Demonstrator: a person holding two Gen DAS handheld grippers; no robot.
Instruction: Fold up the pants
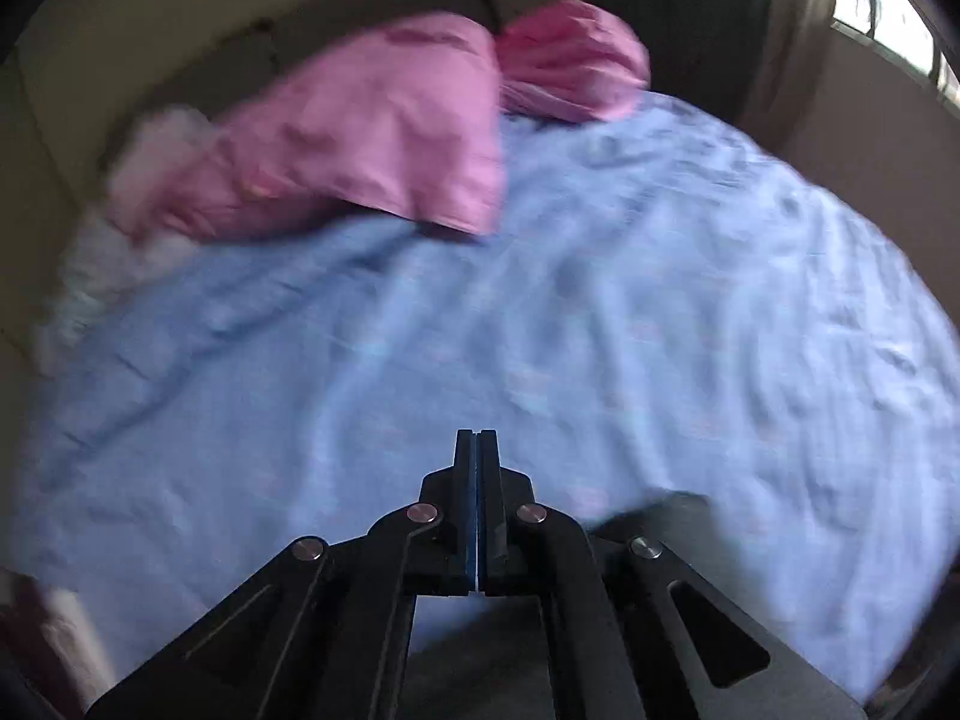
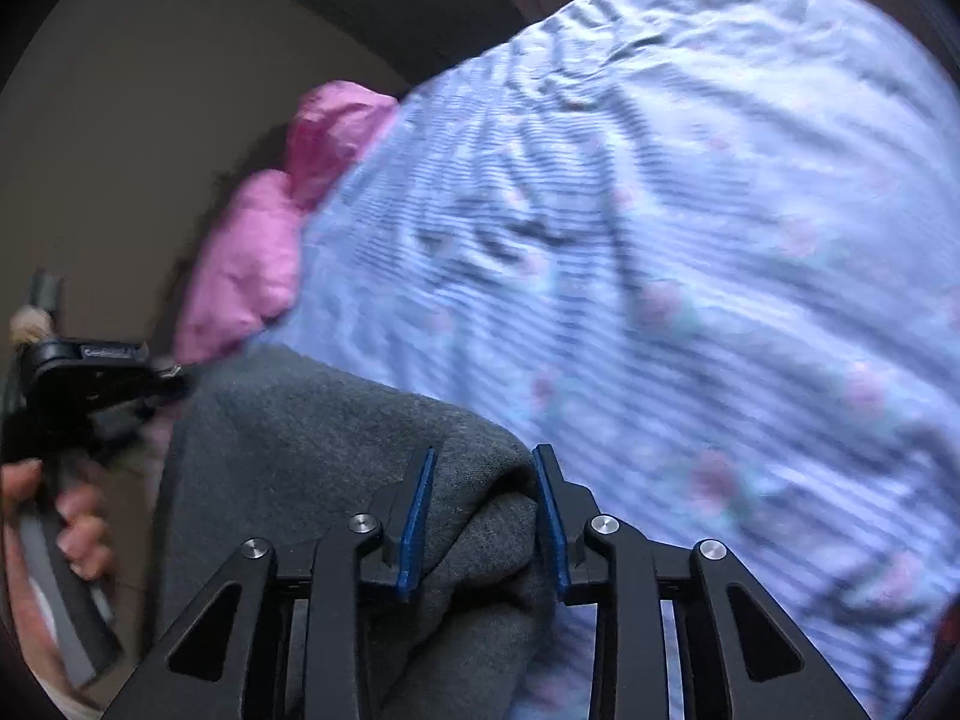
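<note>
1. My right gripper (image 2: 483, 516) straddles a bunched fold of the grey pants (image 2: 336, 432) on the striped bedsheet (image 2: 690, 276); the blue pads (image 2: 415, 516) bracket the cloth, seemingly pinching it.
2. My left gripper (image 1: 477, 450) is clenched, nothing visible between its fingers. In the right view it sits at the pants' far left edge, a hand (image 2: 78, 528) on its handle.
3. The cloth runs leftward from my right gripper, so that arm is nearer. Pink pillows (image 1: 372, 126) lie well beyond.
</note>
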